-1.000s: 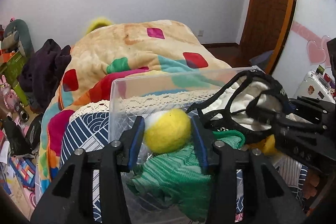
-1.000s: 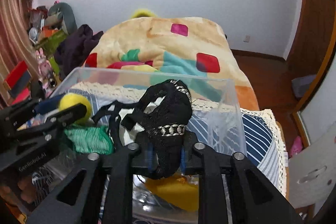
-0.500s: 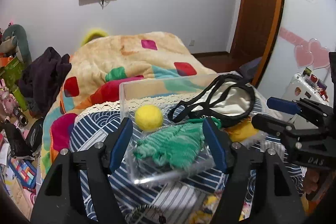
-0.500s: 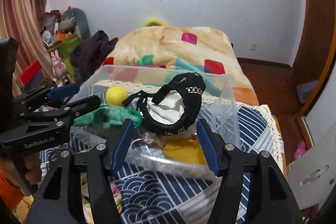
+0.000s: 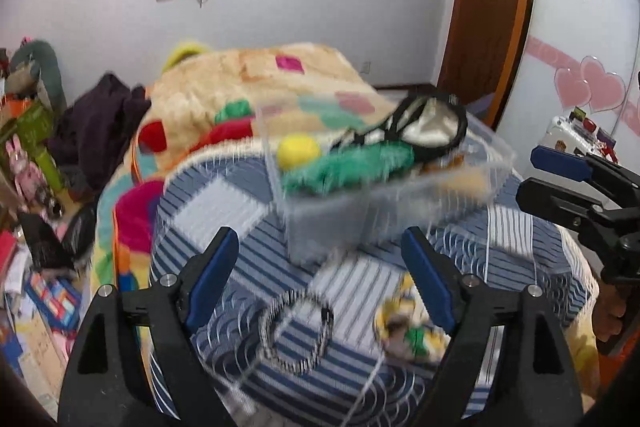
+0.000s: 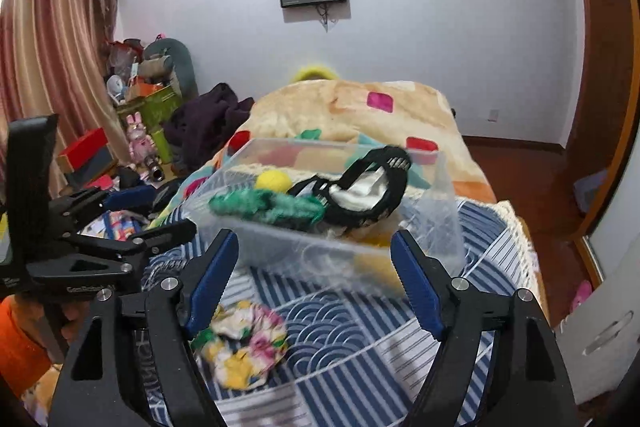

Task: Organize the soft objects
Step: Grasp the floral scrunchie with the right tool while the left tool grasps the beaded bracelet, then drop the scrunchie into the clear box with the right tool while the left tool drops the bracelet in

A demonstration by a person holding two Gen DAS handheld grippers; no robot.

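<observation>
A clear plastic bin (image 5: 472, 183) (image 6: 444, 227) stands on the blue striped cloth (image 5: 240, 211). It holds a yellow ball (image 5: 298, 151) (image 6: 273, 181), a green knit piece (image 5: 360, 163) (image 6: 264, 205) and a black and white garment (image 5: 428, 129) (image 6: 372, 187). My left gripper (image 5: 320, 279) is open and empty, back from the bin. My right gripper (image 6: 314, 283) is open and empty, also short of the bin. A black-and-white ring scrunchie (image 5: 298, 331) and a floral scrunchie (image 5: 408, 335) (image 6: 240, 343) lie on the cloth in front of the bin.
A patchwork blanket (image 5: 248, 83) (image 6: 360, 111) covers the bed behind. Dark clothes (image 5: 100, 123) and clutter lie at the left. A wooden door (image 5: 492, 7) is at the right. A white cabinet (image 6: 600, 327) stands at the right.
Both grippers have opened and pulled back from the bin. The yellow ball and the black garment now lie in the bin. The two scrunchies have come into view.
</observation>
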